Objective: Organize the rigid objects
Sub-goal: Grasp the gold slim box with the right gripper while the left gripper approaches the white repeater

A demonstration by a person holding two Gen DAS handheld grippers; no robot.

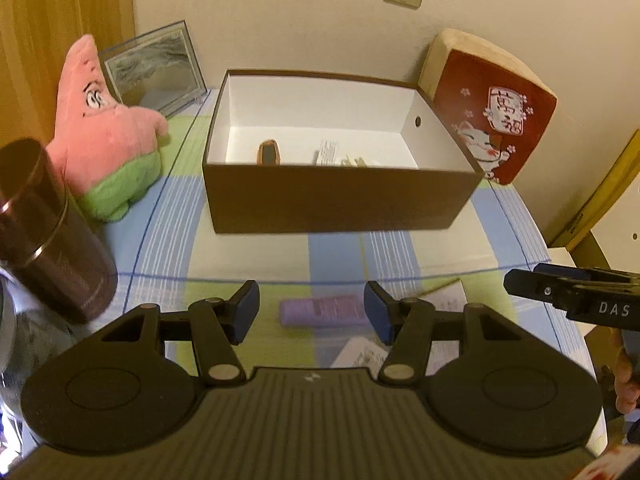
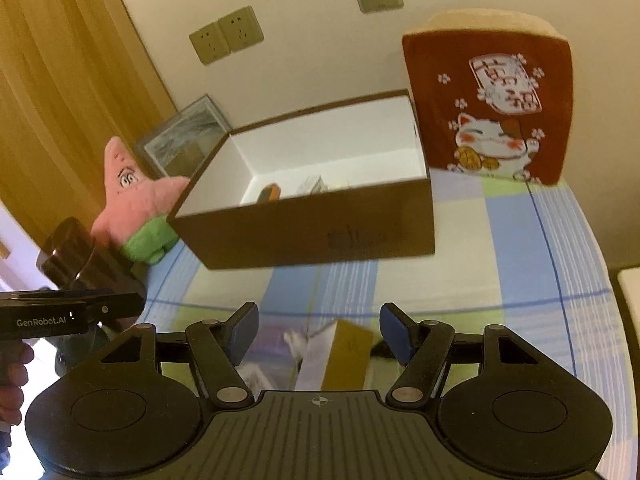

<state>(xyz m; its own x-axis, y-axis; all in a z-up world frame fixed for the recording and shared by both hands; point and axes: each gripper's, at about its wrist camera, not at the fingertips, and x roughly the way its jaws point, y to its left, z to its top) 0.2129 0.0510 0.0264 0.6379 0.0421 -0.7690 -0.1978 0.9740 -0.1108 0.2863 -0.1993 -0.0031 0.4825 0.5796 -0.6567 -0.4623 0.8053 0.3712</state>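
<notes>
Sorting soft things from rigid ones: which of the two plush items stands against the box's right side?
The red lucky-cat cushion, upright beside the brown box on its right. The pink starfish plush sits off the box's left side instead.

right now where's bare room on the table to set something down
The widest bare cloth is the strip between the brown box front wall and the left tongs, and the right side of the tablecloth below the lucky-cat cushion. It is crowded at left by the Patrick plush and dark canister, and near the purple object and papers.
</notes>
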